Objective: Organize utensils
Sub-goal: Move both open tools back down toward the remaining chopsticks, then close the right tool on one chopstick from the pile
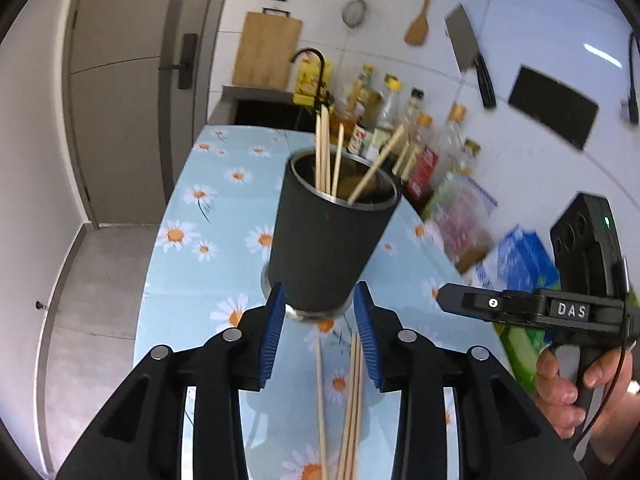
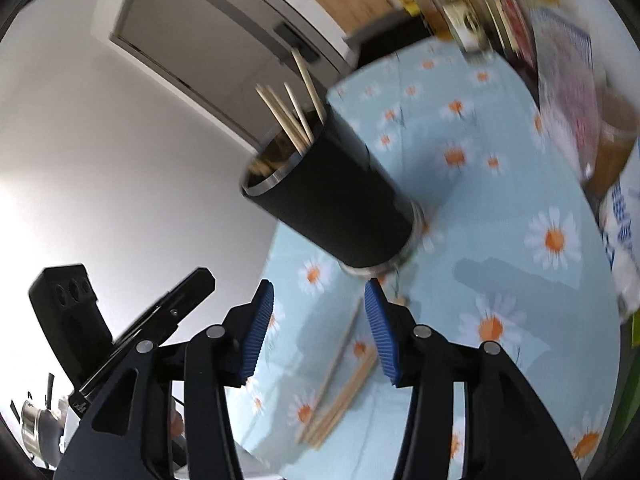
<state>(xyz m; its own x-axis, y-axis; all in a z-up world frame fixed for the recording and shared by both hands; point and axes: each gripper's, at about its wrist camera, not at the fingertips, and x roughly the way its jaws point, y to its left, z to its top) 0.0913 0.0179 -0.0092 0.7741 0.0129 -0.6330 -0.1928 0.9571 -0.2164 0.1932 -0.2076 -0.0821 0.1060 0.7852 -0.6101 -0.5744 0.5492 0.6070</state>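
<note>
In the left wrist view, the tall black cylindrical utensil holder with a steel rim (image 1: 330,240) stands at the centre of the frame on the pale blue daisy-print tablecloth (image 1: 212,216), with several light wooden chopsticks (image 1: 326,152) sticking up out of it. The left gripper (image 1: 320,332) sits low in the frame, its blue ribbed pads flanking the holder's base; they stand narrowly apart, and whether they touch the base I cannot tell. Between the fingers, further wooden chopsticks lying flat on the cloth (image 1: 352,408) run towards the bottom edge.

Only this view shows the wall at the upper right: a wooden spatula (image 1: 418,24), a steel cleaver (image 1: 466,42) and a round mesh strainer (image 1: 354,12) hang there, above a row of bottles (image 1: 400,120) (blurred, labels unreadable). At the right edge a hand (image 1: 568,388) holds the handle of the right gripper (image 2: 318,328), seen side-on.

The right wrist view is tilted and smeared. Here the holder (image 2: 340,196) leans across the centre and its chopsticks (image 2: 296,116) point to the upper left. The right gripper's blue pads stand moderately apart with nothing between them, above the flat bundle (image 2: 340,392), which lies diagonally at lower centre. This view alone shows the left gripper's black body at the lower left, and a steel pot (image 2: 36,424) in the bottom-left corner.
</note>
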